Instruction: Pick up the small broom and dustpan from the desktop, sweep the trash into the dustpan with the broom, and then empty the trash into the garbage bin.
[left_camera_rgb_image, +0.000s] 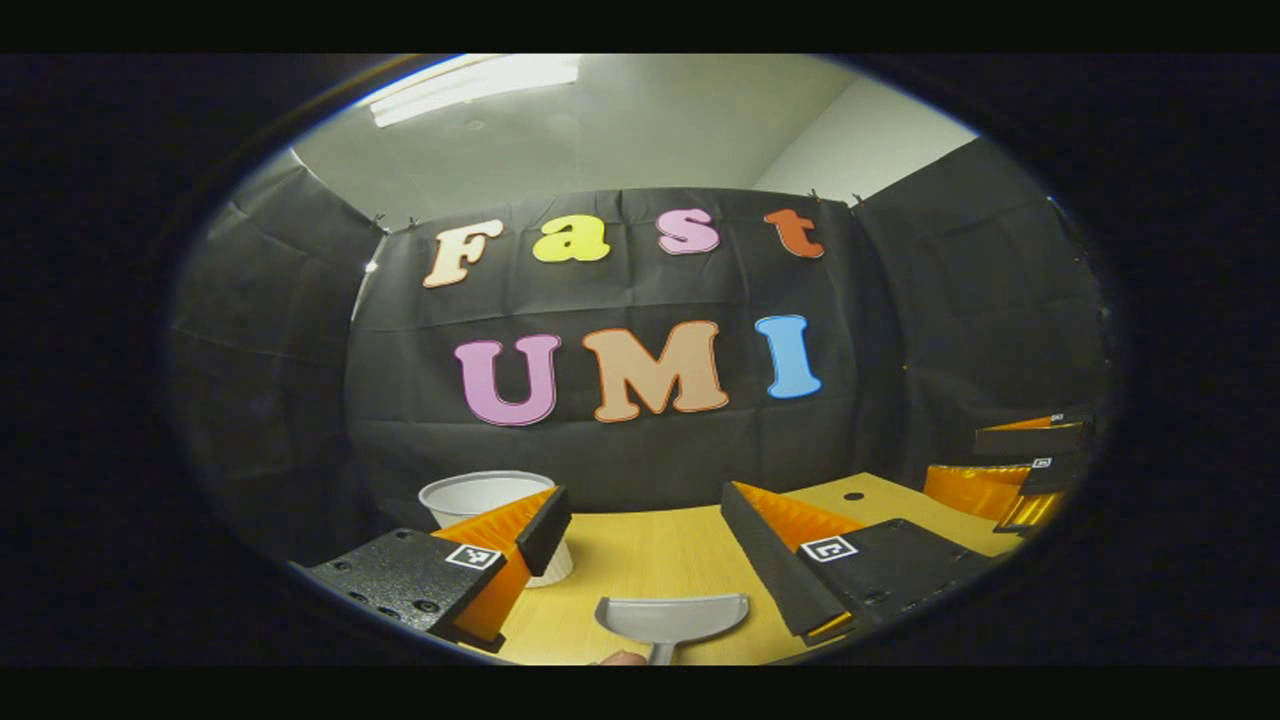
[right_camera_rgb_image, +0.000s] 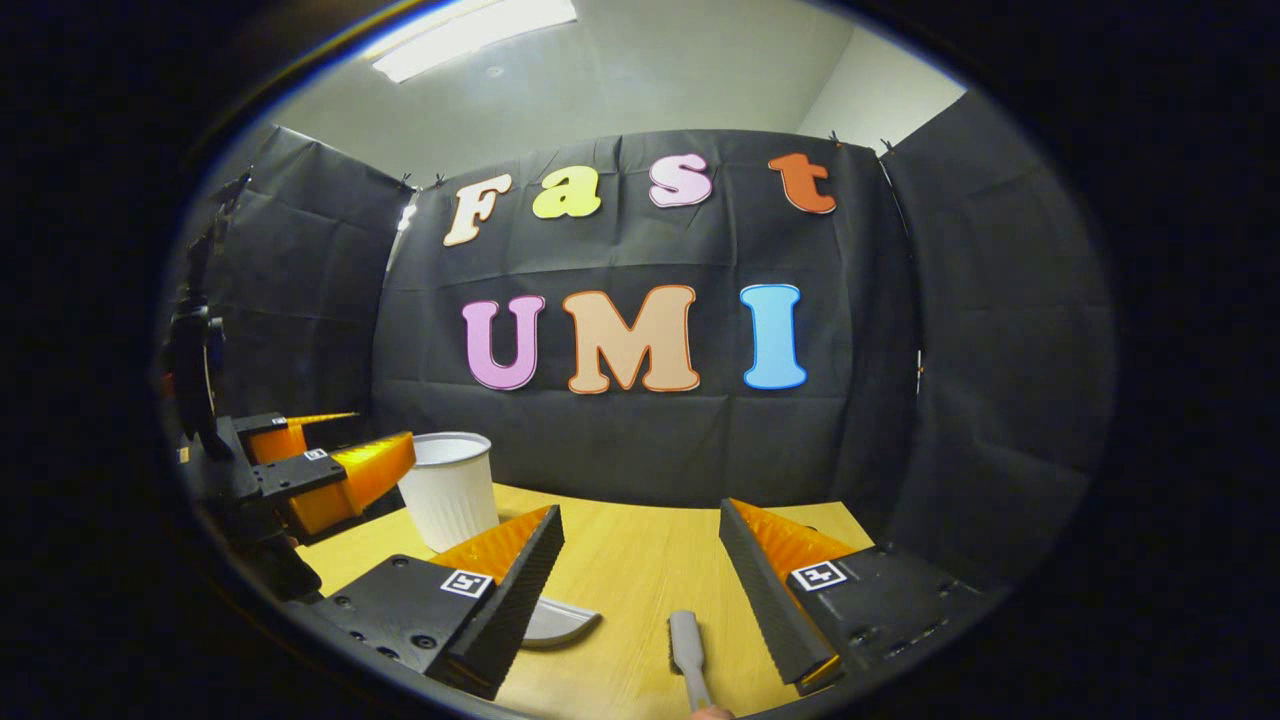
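A wooden desk (left_camera_rgb_image: 680, 545) is seen past two grippers, both spread wide and holding nothing. The dustpan (left_camera_rgb_image: 672, 617) lies just ahead of the left gripper (left_camera_rgb_image: 640, 545), the broom (right_camera_rgb_image: 688, 650) ahead of the right gripper (right_camera_rgb_image: 640, 560), the bin (right_camera_rgb_image: 450, 488) beyond. Judged the pick-up stage: each gripper must be lowered and closed on a handle.

Lighting: one ceiling strip lamp (left_camera_rgb_image: 470, 88), upper left in both views, overexposed to plain white. Ceiling pale and evenly lit; cloth walls dim, their folds barely readable. Desk (left_camera_rgb_image: 660, 560) warm and moderately bright, with soft shadows under each tool's fingers and a mild sheen on the wood. Picture quality: strong fisheye bending, straight edges curving outward; brightness falls off toward the rim; a thin bluish fringe along the upper left edge. Centre reasonably sharp, margins soft.
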